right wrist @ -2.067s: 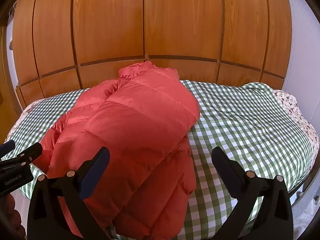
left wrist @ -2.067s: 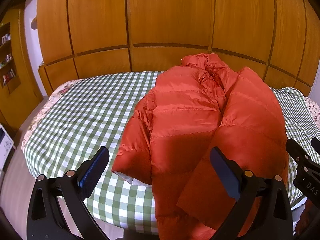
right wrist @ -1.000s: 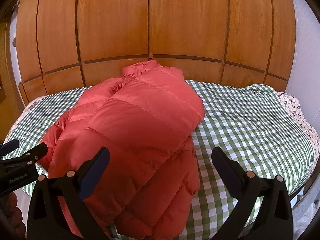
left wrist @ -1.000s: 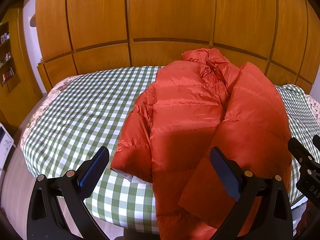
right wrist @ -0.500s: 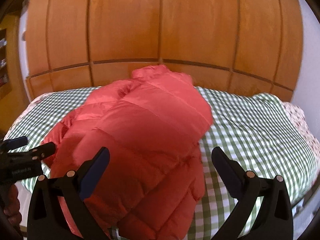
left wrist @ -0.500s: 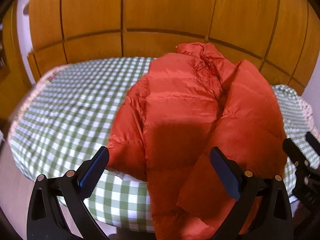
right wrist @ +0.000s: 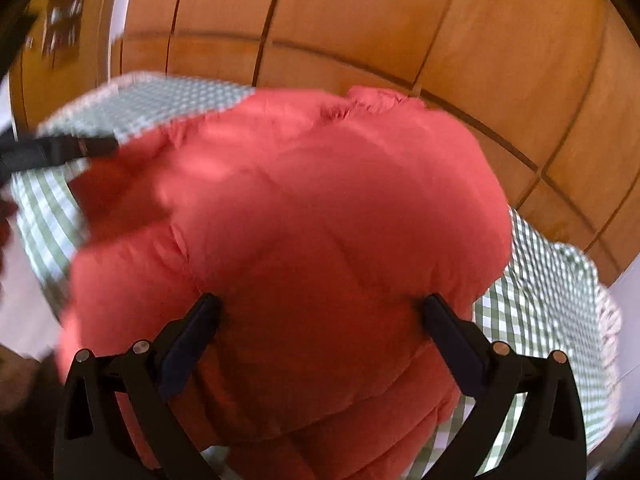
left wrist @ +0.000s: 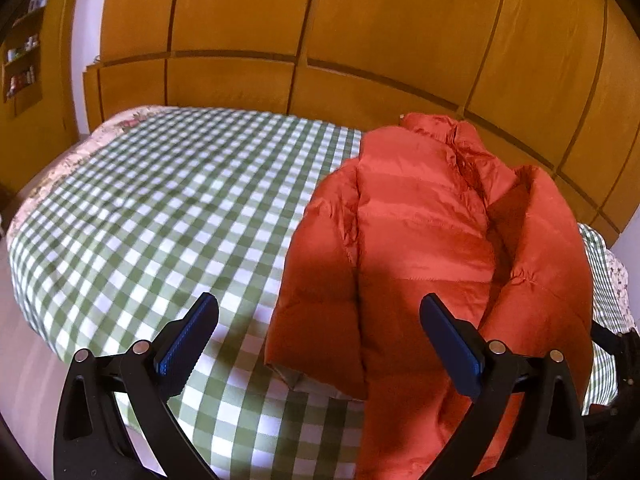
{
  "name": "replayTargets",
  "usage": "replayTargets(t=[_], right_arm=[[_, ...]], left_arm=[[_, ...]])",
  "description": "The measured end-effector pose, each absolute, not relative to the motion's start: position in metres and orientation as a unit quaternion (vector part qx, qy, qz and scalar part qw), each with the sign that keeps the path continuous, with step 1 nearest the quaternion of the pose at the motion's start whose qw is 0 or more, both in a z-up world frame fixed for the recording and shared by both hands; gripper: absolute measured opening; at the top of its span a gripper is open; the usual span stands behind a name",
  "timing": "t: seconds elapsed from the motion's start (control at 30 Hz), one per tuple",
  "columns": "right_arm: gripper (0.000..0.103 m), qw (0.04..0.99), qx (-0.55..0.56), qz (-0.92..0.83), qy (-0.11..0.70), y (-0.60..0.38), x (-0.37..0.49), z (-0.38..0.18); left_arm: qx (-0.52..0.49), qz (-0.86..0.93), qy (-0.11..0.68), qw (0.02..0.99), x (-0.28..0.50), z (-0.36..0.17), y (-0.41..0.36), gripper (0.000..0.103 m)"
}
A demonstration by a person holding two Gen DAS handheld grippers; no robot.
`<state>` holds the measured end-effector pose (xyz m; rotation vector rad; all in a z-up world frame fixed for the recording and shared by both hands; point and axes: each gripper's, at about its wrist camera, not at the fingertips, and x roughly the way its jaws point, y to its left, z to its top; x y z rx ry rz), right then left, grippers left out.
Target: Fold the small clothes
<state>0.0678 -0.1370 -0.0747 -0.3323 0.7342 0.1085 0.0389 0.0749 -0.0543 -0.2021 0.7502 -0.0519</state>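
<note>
Jacket (left wrist: pixel 424 240), orange and puffy, lies on a green-checked bed (left wrist: pixel 168 216), its hem over the near edge; wooden wardrobe (left wrist: pixel 360 20) behind, shelves (left wrist: pixel 24 60) far left; left gripper (left wrist: pixel 320 344) gapes wide above the sleeve; right gripper (right wrist: pixel 320 336) spread against the jacket, blurred.

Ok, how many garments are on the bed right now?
1: an orange puffer jacket on the right side of the green checked bedspread, its hem hanging over the near edge. Anything beneath it is hidden.
</note>
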Motion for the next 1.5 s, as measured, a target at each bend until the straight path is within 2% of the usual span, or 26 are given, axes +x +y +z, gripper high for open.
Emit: replayTargets(t=[0.13,0.2,0.23,0.3,0.4,0.5,0.67,0.8,1.03,1.33,1.37,1.43,1.47,1.5], right_arm=[[0.101,0.926,-0.149,0.065,0.340,-0.147,0.064,-0.084],[0.080,0.929,-0.143,0.081,0.332,-0.152,0.061,-0.081],[0.075,0.930,-0.140,0.086,0.330,-0.153,0.061,-0.078],[0.055,0.932,-0.127,0.103,0.322,-0.162,0.059,-0.072],[0.034,0.936,-0.101,0.121,0.316,-0.173,0.054,-0.060],[0.025,0.940,-0.044,0.143,0.305,-0.192,0.052,-0.044],[0.023,0.941,0.114,0.169,0.271,-0.260,0.060,-0.020],[0.017,0.937,0.203,0.140,0.249,-0.319,0.067,-0.012],[0.016,0.921,0.307,0.028,0.238,-0.444,0.069,-0.029],[0.018,0.855,0.448,-0.126,0.229,-0.590,0.061,-0.089],[0.025,0.841,0.469,-0.150,0.226,-0.605,0.054,-0.096],[0.055,0.810,0.498,-0.216,0.222,-0.628,0.043,-0.110],[0.075,0.792,0.505,-0.268,0.214,-0.637,0.032,-0.115],[0.076,0.783,0.509,-0.297,0.200,-0.643,0.022,-0.117]], left_arm=[[-0.082,-0.034,0.385,0.919,0.043,-0.067,0.070,0.100],[-0.078,-0.036,0.386,0.918,0.043,-0.071,0.070,0.100],[-0.080,-0.040,0.387,0.918,0.043,-0.072,0.070,0.100],[-0.086,-0.048,0.388,0.916,0.044,-0.076,0.071,0.100],[-0.086,-0.054,0.391,0.915,0.046,-0.081,0.070,0.100],[-0.078,-0.064,0.393,0.914,0.048,-0.086,0.067,0.100],[-0.098,-0.106,0.401,0.905,0.052,-0.095,0.066,0.100],[-0.126,-0.115,0.412,0.895,0.056,-0.103,0.070,0.100],[-0.140,-0.120,0.408,0.894,0.054,-0.108,0.072,0.100],[-0.109,-0.132,0.380,0.909,0.051,-0.098,0.065,0.100],[-0.109,-0.133,0.378,0.910,0.051,-0.097,0.065,0.100],[-0.111,-0.136,0.376,0.910,0.052,-0.097,0.066,0.100],[-0.113,-0.137,0.377,0.909,0.053,-0.097,0.066,0.100],[-0.115,-0.139,0.377,0.908,0.053,-0.097,0.066,0.100]])
